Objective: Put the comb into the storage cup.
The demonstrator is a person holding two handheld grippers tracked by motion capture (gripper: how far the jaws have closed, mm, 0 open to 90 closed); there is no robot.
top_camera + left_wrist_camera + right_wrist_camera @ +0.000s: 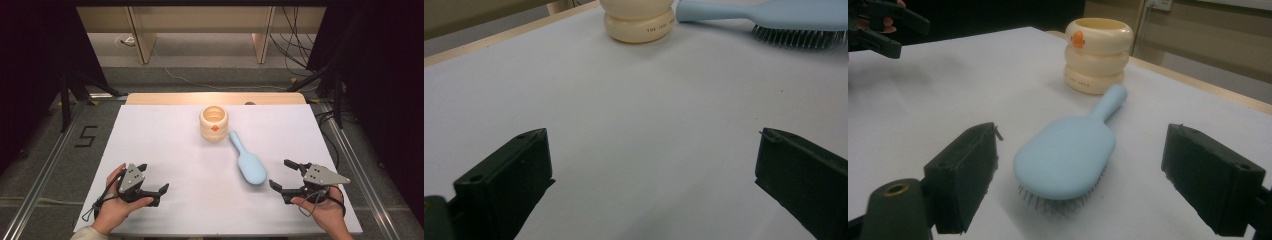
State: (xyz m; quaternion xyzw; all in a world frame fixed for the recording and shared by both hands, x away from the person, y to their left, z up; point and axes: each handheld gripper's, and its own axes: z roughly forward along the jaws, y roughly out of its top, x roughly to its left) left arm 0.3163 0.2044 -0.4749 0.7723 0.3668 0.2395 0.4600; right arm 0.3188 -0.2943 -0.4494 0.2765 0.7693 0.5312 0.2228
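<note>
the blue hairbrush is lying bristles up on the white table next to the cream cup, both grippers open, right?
Not quite: the blue hairbrush lies bristles down, its smooth back facing up, as the right gripper view shows. The rest holds: it lies beside the cream cup, and the left gripper and right gripper are open.

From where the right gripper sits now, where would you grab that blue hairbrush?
Probably the wide head of the hairbrush, coming from its near rounded end with the open right gripper. It lies bristles down with its smooth back up, and the slim handle points away toward the cream holder.

White table point(150, 150); grey floor point(40, 165); wooden furniture legs point(142, 40)
</note>
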